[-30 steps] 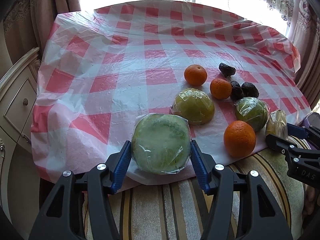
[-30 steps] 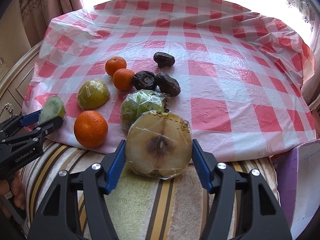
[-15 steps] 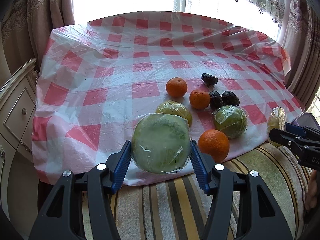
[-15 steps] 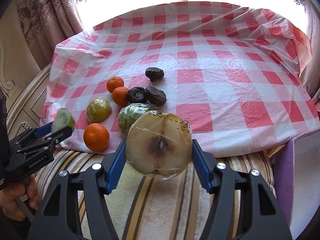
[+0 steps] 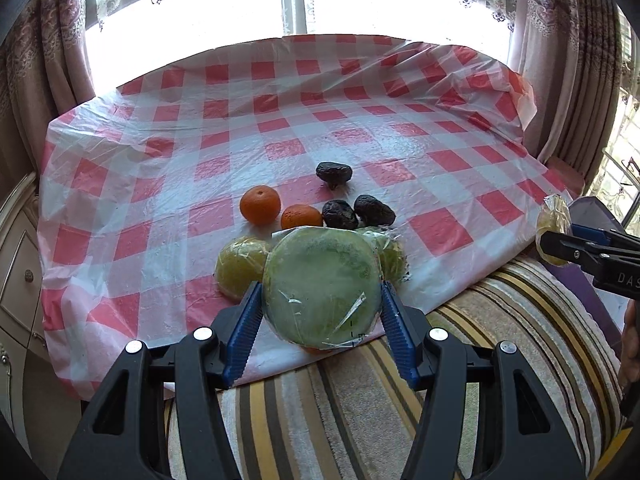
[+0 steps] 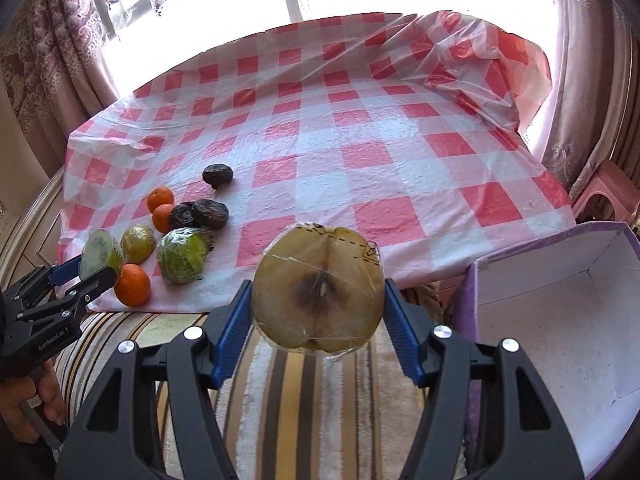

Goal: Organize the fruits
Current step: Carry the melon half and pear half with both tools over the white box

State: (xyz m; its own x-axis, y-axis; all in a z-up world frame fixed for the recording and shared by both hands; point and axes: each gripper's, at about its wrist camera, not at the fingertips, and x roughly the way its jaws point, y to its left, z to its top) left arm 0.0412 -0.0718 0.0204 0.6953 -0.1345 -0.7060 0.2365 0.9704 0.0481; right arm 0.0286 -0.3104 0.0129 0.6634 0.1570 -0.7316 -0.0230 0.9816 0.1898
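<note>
At the far left of the right wrist view, your left gripper [image 6: 94, 266] pinches a wrapped green fruit half [image 6: 100, 256] between its blue pads, lifted clear of the checked tablecloth [image 6: 360, 132]. In its own view the half [image 5: 322, 290] faces the camera with its flat cut side, so its short axis runs toward you and the pads bear on its rounded rim.

Next to the right, the fruits not yet sorted lie near the cloth's near edge: a large orange [image 6: 133, 285], a wrapped yellow-green half [image 6: 138, 243], two small oranges [image 6: 161, 199], a wrapped green half [image 6: 182, 255] and three dark wrinkled fruits [image 6: 211, 213].

At centre, your right gripper [image 6: 318, 306] clamps a wrapped pear half [image 6: 318, 290], cut face and browned core toward the camera, held above the striped cushion [image 6: 304, 400].

At the far right stands an open purple box [image 6: 560, 320], just beside the right gripper and well apart from the left. Judged as the likely destination, it lies to the right of both tools; the right hand is the nearer, so the pear half would go in first while the left hand crosses after.
</note>
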